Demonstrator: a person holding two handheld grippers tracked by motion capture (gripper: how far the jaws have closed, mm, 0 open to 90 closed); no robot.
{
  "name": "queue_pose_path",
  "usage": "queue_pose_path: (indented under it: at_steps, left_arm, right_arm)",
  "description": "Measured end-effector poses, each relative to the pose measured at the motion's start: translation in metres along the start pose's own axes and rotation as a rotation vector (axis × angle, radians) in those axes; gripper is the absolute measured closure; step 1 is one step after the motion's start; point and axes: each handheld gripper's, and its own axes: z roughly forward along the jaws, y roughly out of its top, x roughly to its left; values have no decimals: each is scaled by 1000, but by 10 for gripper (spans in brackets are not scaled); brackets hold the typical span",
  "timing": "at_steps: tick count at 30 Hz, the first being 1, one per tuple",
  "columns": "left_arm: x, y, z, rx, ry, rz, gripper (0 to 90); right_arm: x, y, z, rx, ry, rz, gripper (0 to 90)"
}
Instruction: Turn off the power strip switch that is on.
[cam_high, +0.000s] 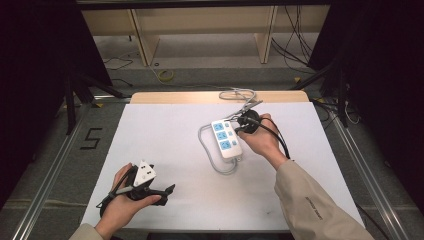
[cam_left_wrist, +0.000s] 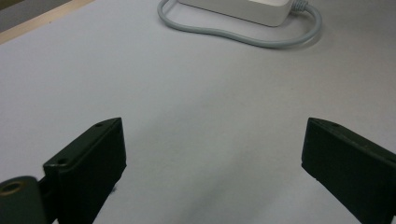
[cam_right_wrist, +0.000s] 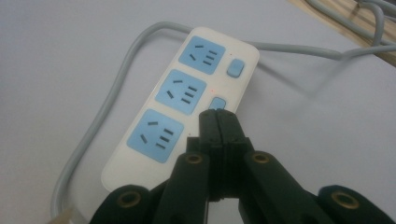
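Observation:
A white power strip (cam_high: 226, 138) with three blue sockets lies near the table's middle, and its grey cable (cam_high: 210, 155) loops round its left side. In the right gripper view the strip (cam_right_wrist: 140, 172) has small blue switches beside the sockets. My right gripper (cam_right_wrist: 218, 116) is shut with nothing in it. Its tips sit at the middle switch (cam_right_wrist: 217, 102); contact cannot be made out. In the high view the right gripper (cam_high: 239, 131) sits at the strip's right edge. My left gripper (cam_left_wrist: 212, 128) stands wide open over bare table, low at the front left (cam_high: 169, 189).
The table is covered by a white sheet (cam_high: 165, 130). The strip's cable runs off over the wooden far edge (cam_high: 200, 96), where more grey cable (cam_high: 239, 93) lies coiled. Metal rails and dark frames flank the table on both sides.

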Motion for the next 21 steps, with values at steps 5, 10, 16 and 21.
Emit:
queue_pose_path:
  at_steps: [5,10,16,21]
  left_arm:
    - [0,0,0,-1,0,1,61]
    - [0,0,0,-1,0,1,62]
    - [0,0,0,-2,-1,1,62]
    - [0,0,0,-2,0,2,62]
  right_arm:
    - [0,3,3,3,-1,5,900]
    - [-1,5,6,10,-1,14,900]
    - [-2,6,9,19,-1,20,900]
    - [-3,7,12,26,-1,25,900]
